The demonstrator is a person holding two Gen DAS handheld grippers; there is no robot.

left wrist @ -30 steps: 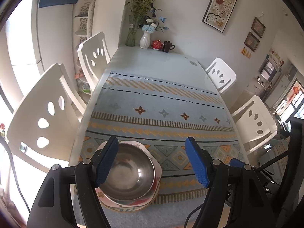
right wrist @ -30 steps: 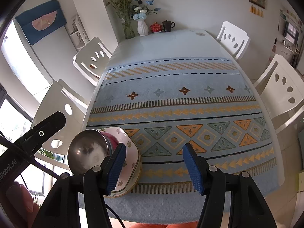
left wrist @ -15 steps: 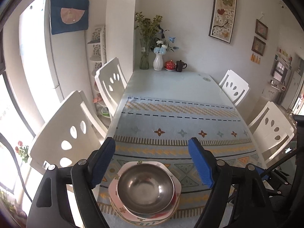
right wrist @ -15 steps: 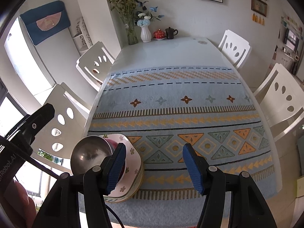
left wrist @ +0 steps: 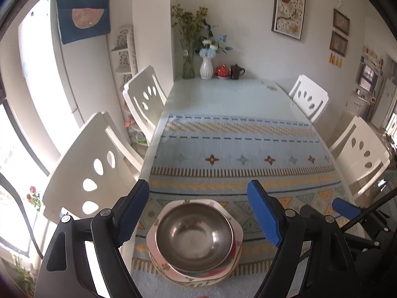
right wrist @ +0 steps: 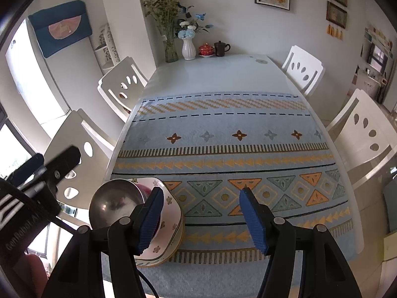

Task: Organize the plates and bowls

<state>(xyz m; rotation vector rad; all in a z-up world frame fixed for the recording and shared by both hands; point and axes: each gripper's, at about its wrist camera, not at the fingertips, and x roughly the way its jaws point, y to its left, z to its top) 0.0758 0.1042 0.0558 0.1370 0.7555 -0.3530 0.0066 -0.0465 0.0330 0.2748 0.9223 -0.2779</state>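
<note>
A steel bowl (left wrist: 194, 238) sits on top of a stack of floral plates (left wrist: 238, 228) near the front left corner of the patterned tablecloth (left wrist: 223, 144). A red bowl (right wrist: 144, 190) shows under the steel one. My left gripper (left wrist: 197, 186) hovers above and behind the stack, its jaws opening; the pads touch nothing. In the right wrist view the steel bowl (right wrist: 114, 201) and plates (right wrist: 171, 213) lie just left of my right gripper (right wrist: 201, 192), which stands open over bare cloth. The left gripper's body (right wrist: 62, 159) shows at that view's left edge.
White chairs (left wrist: 99, 164) line both long sides of the table (right wrist: 211, 74). At the far end stand a glass vase (right wrist: 171, 49), a white vase (right wrist: 188, 48), a red lidded cup (right wrist: 206, 49) and a dark mug (right wrist: 220, 48). The stack lies close to the table's front edge.
The left gripper has drawn back and tilted up, so the stack now sits centred and lower between its fingers, and its jaws have widened. The right wrist view has barely shifted.
</note>
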